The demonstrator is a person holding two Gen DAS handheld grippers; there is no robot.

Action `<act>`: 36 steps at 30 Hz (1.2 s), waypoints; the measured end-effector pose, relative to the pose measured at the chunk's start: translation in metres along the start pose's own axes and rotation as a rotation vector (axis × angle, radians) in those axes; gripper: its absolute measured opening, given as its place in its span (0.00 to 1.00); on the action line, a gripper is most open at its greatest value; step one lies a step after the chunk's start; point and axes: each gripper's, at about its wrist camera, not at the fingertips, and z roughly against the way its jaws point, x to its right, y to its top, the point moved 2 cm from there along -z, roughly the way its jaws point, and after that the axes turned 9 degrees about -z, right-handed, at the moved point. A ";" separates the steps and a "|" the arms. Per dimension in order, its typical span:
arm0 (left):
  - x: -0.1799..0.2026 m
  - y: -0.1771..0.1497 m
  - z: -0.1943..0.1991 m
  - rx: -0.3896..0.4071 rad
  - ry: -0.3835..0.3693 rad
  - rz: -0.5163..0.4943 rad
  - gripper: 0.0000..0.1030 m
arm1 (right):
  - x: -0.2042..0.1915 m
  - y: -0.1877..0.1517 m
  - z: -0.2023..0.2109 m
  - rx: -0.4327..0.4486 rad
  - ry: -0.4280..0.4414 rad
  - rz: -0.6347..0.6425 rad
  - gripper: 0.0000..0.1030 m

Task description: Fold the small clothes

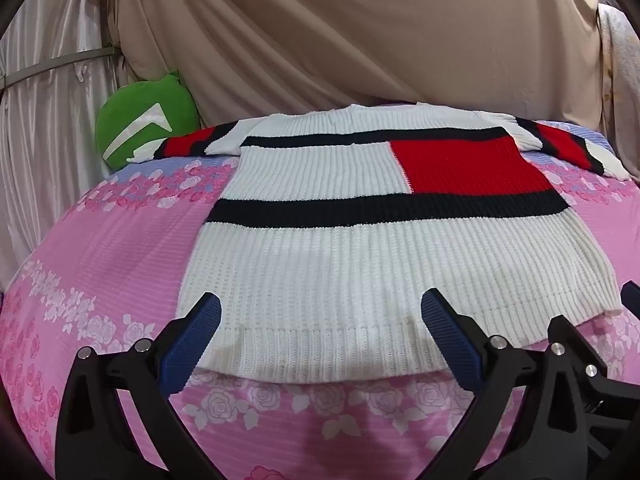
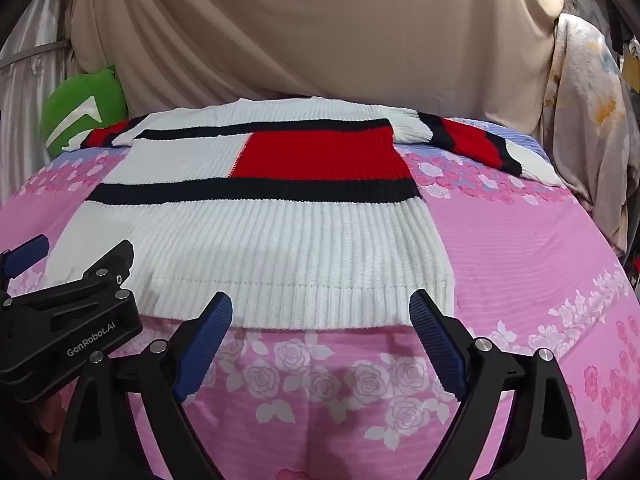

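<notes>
A white knit sweater (image 1: pixel 320 264) with navy stripes and a red block lies flat on the pink floral bedspread (image 1: pixel 100 248), sleeves spread at the far side. My left gripper (image 1: pixel 320 320) is open, its blue pads over the sweater's near hem at the left part. My right gripper (image 2: pixel 320 320) is open and empty, just in front of the hem of the sweater (image 2: pixel 280 248) near its right corner. The left gripper's body also shows in the right wrist view (image 2: pixel 72 300) at the left.
A green plush cushion (image 1: pixel 144 120) sits at the far left of the bed. Beige curtains (image 1: pixel 340 32) hang behind the bed. A floral cloth (image 2: pixel 588 112) hangs at the right. The bedspread (image 2: pixel 520 248) lies bare right of the sweater.
</notes>
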 end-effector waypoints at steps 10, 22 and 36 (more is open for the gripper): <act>-0.006 0.001 -0.004 -0.009 -0.009 0.007 0.95 | 0.000 0.003 0.005 0.016 0.004 -0.007 0.86; 0.002 -0.001 0.002 -0.005 0.009 -0.011 0.95 | 0.001 0.003 0.003 0.017 0.002 -0.008 0.86; 0.002 0.000 0.002 -0.006 0.012 -0.011 0.95 | 0.001 0.003 0.004 0.019 0.002 -0.008 0.86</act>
